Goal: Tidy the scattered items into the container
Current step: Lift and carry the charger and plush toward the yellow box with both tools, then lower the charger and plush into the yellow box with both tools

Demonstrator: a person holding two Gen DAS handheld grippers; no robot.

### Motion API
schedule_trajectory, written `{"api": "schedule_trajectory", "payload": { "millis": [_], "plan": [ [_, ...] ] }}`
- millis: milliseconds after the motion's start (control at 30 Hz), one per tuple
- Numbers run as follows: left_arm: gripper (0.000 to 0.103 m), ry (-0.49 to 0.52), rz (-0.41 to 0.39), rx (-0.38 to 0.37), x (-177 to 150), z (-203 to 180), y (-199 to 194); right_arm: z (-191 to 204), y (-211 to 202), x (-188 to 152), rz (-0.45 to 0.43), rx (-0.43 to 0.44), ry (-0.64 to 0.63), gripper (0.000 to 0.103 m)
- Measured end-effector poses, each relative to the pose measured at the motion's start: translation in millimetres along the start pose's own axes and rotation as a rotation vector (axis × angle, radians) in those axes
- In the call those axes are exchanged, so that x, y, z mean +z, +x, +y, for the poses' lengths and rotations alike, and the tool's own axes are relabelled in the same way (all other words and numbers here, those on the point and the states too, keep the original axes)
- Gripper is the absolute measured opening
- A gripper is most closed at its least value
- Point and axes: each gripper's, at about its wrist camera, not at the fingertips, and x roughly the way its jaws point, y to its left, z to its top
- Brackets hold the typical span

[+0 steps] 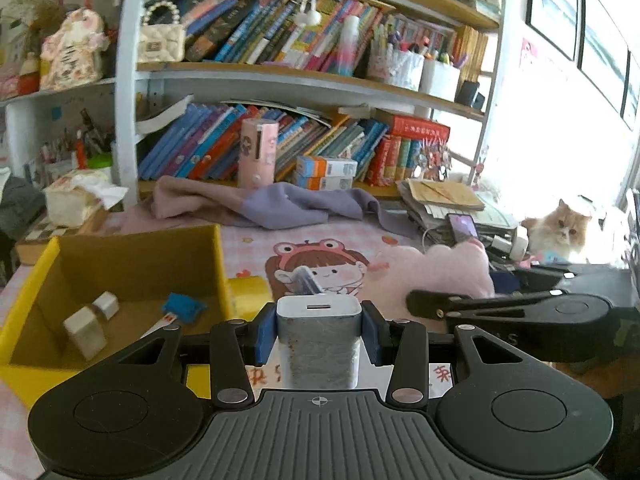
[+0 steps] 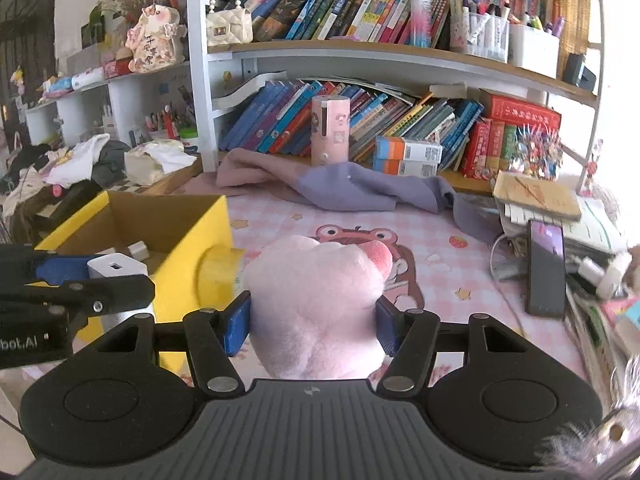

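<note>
Charger (image 1: pixel 319 340) left; plush (image 2: pixel 316 312) right; cat (image 1: pixel 562 232) left-only.

The box (image 1: pixel 120 264) sits left of the tape roll (image 1: pixel 248 292); cloth (image 1: pixel 280 204) lies behind, before the bookshelf (image 1: pixel 280 76).

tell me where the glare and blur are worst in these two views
Left wrist view: window light washes out the right side around the cat; shelves bow from fisheye. Right wrist view: the yellow box edge and right-hand clutter smear; the pink plush toy stays fairly sharp.
</note>
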Motion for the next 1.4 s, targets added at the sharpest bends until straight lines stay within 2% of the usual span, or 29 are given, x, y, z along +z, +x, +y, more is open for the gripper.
{"api": "schedule_trajectory", "payload": {
  "millis": [300, 733, 1067, 1300, 1400],
  "plan": [
    [0.042, -0.056, -0.018, 0.020, -18, 34, -37, 50, -22, -8, -0.010, 0.011, -0.042, 0.059],
    [0.042, -0.139, -0.088, 0.136, -15, 89, -63, 116, -24, 16, -0.084, 0.119, -0.152, 0.059],
    [0.042, -0.122, -0.132, 0.192, 8, 124, -35, 144, 10, 49, -0.129, 0.172, -0.260, 0.059],
    [0.042, -0.080, -0.071, 0.250, 11, 151, 8, 162, 63, 73, -0.096, 0.221, -0.299, 0.059],
    [0.042, -0.070, -0.020, 0.268, 9, 160, 28, 169, 93, 82, -0.036, 0.258, -0.297, 0.059]
  ]
}}
